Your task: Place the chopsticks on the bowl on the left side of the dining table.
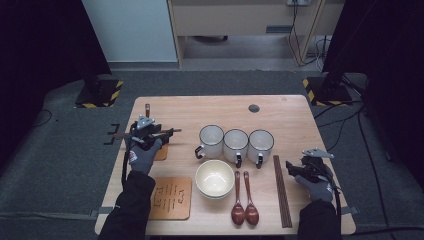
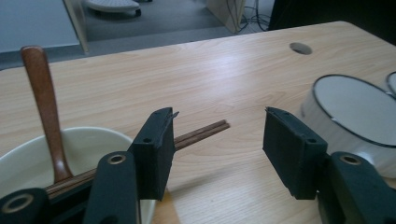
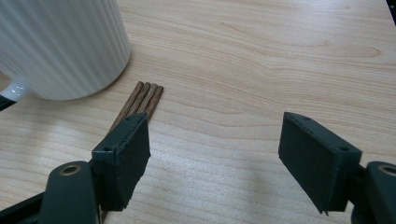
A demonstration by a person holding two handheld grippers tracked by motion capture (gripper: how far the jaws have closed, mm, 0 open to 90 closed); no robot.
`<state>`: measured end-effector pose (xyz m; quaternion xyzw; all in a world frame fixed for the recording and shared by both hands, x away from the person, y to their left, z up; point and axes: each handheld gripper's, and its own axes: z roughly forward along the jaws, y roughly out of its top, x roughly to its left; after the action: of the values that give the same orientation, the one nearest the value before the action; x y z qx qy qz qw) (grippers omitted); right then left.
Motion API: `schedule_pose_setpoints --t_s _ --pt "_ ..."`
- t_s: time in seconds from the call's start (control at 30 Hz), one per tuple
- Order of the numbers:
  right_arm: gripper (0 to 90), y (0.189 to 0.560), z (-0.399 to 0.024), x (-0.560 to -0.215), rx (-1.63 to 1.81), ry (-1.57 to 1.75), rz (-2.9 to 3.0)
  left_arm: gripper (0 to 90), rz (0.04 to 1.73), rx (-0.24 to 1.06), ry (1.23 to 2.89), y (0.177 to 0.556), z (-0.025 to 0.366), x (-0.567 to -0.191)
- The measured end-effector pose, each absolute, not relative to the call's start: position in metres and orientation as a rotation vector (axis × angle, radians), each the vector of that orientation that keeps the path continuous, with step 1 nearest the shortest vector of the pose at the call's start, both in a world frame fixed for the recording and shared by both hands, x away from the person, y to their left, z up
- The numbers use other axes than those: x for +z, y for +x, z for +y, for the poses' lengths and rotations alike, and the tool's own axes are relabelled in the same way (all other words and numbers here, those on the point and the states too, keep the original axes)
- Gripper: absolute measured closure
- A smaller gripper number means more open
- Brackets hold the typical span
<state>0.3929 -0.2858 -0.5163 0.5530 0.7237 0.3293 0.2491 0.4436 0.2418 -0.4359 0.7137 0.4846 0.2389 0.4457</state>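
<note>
High view: the left hand-held gripper, at nine o'clock on the counter, stands released over chopsticks lying across a bowl, long axis pointing three o'clock.

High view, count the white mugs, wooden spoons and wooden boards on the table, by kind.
White mugs: 3
Wooden spoons: 3
Wooden boards: 2
Total: 8
</note>
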Motion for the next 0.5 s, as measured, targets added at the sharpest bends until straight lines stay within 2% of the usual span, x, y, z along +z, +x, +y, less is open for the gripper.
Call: schedule_pose_setpoints --t_s 0.5 --pt "24.7 0.391 -0.290 -0.514 0.913 1.514 1.948 44.1 1.107 0.555 1.711 0.426 0.217 -0.421"
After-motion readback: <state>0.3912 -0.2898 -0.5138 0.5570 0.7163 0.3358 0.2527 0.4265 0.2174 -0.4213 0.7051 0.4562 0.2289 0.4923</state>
